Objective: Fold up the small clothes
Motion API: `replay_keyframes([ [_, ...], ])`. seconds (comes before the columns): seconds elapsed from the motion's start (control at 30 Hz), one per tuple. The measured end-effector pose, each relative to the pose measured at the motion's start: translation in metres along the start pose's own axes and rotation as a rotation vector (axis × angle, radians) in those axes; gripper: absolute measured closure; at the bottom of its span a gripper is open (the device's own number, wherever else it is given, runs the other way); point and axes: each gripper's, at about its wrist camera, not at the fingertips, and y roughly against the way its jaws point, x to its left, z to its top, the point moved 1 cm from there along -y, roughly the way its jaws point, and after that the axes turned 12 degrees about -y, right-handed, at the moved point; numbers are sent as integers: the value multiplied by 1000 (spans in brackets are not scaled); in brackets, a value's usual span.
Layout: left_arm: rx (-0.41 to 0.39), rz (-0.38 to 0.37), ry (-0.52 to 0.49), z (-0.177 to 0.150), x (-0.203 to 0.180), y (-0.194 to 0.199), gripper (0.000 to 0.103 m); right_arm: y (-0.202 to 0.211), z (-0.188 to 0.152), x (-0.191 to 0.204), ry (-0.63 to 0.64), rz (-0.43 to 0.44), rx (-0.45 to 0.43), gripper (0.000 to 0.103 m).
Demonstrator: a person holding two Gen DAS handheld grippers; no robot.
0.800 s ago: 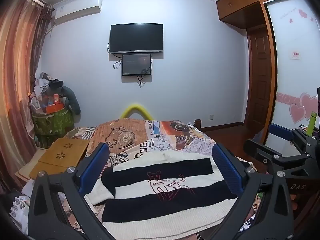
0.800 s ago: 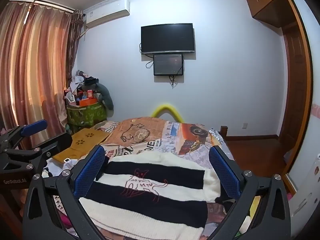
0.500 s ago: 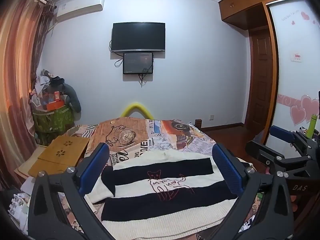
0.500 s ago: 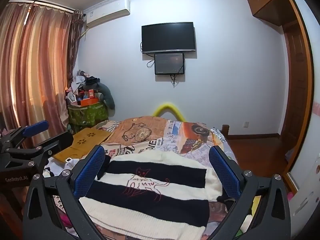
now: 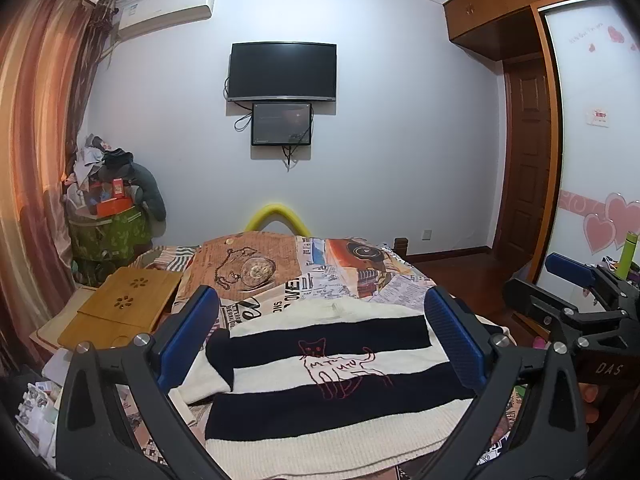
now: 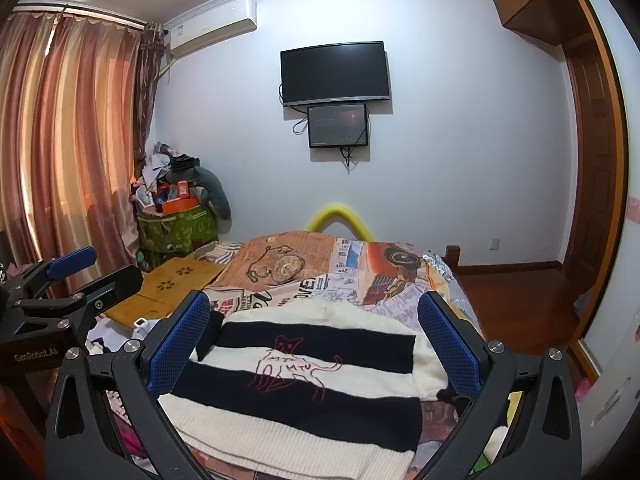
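Observation:
A cream and black striped knit sweater [image 5: 320, 380] with a red cat outline lies flat on the bed, its sleeves folded in; it also shows in the right wrist view [image 6: 304, 392]. My left gripper [image 5: 320, 328] is open and empty, held above the sweater's near part. My right gripper [image 6: 312, 332] is open and empty too, hovering above the same sweater. The right gripper's body shows at the right of the left wrist view [image 5: 576, 304], and the left gripper's body at the left of the right wrist view [image 6: 60, 292].
The bed carries a newspaper-print cover [image 5: 320, 272]. A bamboo lap tray [image 5: 124, 308] lies at the bed's left. A green basket piled with things [image 5: 108, 232] stands by the curtain. A wardrobe and a door are on the right.
Both views have drifted slightly, so the room sits a little differently in frame. The sweater has not moved and both grippers stay open.

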Motion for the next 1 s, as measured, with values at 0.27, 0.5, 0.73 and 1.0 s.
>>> replay_keyframes([
  [0.27,-1,9,6,-3,5,-1,0,0,1,-2,-4,2,0,0],
  [0.5,2,25,11,-4,8,-2,0,2,4,-1,-5,7,-4,0],
  [0.73,6,30,24,-5,13,-4,0,-1,4,0,-3,11,-5,0],
  [1.0,11,32,28,-6,15,-5,0,-2,2,1,-5,13,-4,0],
])
